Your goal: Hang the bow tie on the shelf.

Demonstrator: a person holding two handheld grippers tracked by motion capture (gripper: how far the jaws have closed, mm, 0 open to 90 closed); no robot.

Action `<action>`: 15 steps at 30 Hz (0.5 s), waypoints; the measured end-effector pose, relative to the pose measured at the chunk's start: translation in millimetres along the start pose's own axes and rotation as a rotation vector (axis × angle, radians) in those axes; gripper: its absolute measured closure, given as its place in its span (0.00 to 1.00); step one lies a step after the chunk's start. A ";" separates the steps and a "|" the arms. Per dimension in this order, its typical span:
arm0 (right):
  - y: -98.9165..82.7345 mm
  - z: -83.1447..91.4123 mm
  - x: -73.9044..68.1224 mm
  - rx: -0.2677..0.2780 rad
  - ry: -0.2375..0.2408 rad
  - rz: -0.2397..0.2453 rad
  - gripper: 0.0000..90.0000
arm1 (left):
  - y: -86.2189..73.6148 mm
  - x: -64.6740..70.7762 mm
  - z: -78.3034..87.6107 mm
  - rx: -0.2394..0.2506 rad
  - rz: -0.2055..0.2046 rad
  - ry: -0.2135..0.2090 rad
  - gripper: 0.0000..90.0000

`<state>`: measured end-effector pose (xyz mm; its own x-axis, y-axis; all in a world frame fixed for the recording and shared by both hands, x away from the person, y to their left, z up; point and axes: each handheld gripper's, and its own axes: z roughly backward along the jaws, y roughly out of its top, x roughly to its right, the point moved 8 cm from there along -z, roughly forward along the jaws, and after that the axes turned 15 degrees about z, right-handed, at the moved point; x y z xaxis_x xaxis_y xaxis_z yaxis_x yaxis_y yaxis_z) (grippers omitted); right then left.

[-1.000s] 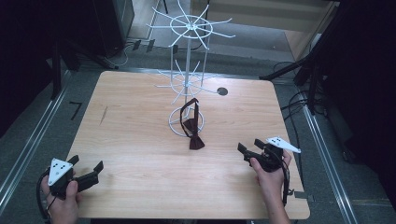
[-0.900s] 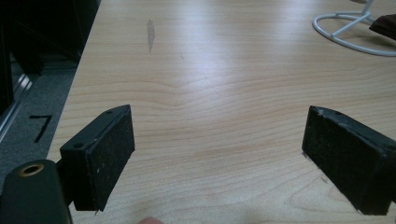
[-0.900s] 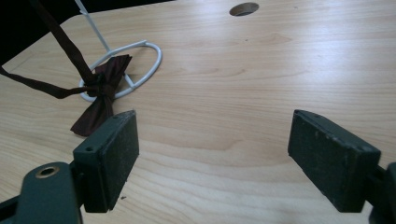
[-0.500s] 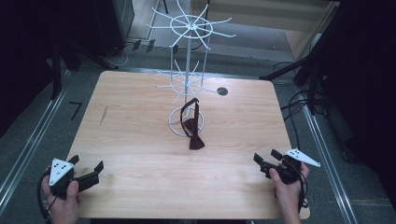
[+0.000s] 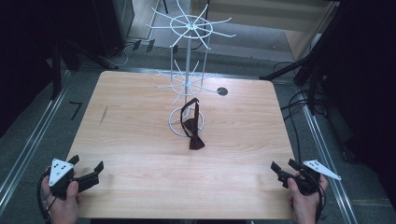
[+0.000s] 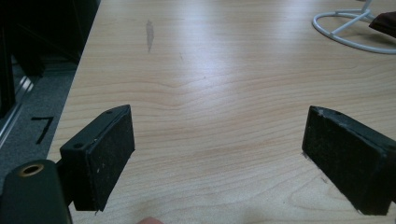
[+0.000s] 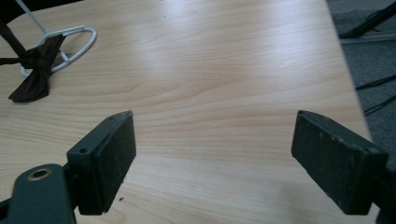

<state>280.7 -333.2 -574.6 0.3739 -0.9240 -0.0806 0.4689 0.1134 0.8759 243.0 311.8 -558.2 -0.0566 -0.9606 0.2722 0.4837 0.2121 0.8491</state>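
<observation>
High view: a light wooden table (image 5: 140,140) occupies the centre of the frame. A white wire display stand (image 5: 187,79) rises in the upper middle, its ring base resting on the tabletop. A dark brown bow tie (image 5: 193,135) hangs by its strap from a low arm of the stand; the bow itself lies on the wood at the lower right edge of the ring base, just below centre frame. A small dark round hole (image 5: 222,91) marks the table to the right of the stand.

The left gripper (image 5: 92,171) sits at the lower left corner of the frame, held in the person's hand over the near table edge, jaws spread apart with nothing between them. The right gripper (image 5: 283,169) sits at the lower right corner, likewise spread and empty. Both are well apart from the bow tie and from each other.

Left gripper view: the two black pads stand wide at the lower left and lower right of the frame, bare wood between them; the ring base shows at the upper right.

Right gripper view: the pads are wide apart over bare wood; the bow tie (image 7: 32,72) lies at the upper left, touching the ring base.
</observation>
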 end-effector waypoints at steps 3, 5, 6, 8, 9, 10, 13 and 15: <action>-6.3 9.7 12.9 0.008 -0.016 -0.015 0.16 | 0.0 -0.1 0.1 0.000 -0.001 0.001 0.11; -9.5 13.8 18.4 0.009 -0.022 -0.022 0.16 | 0.0 -0.2 0.1 0.001 0.000 0.002 0.11; -11.2 15.4 21.2 0.010 -0.024 -0.023 0.16 | 0.0 -0.2 0.1 -0.001 0.000 0.002 0.11; -14.7 18.2 25.9 0.009 -0.026 -0.034 0.16 | 0.0 -0.3 0.1 0.000 0.000 0.002 0.11; -16.3 19.4 28.0 0.008 -0.029 -0.039 0.16 | 0.1 -0.3 0.1 0.001 0.000 0.002 0.11; -17.7 20.7 30.2 0.008 -0.033 -0.037 0.16 | 0.1 -0.6 0.1 0.000 0.001 0.005 0.11; -19.8 25.2 33.8 0.008 -0.038 -0.042 0.16 | 0.1 -0.7 0.0 -0.002 0.003 0.005 0.11; -21.2 28.8 35.1 0.013 -0.036 -0.053 0.16 | 0.4 -1.0 0.2 0.001 0.011 0.002 0.11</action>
<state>260.8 -378.5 -582.2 0.3198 -0.9410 -0.1105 0.4772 0.0592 0.8768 243.0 312.9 -558.1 -0.0495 -0.9585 0.2807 0.4836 0.2229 0.8464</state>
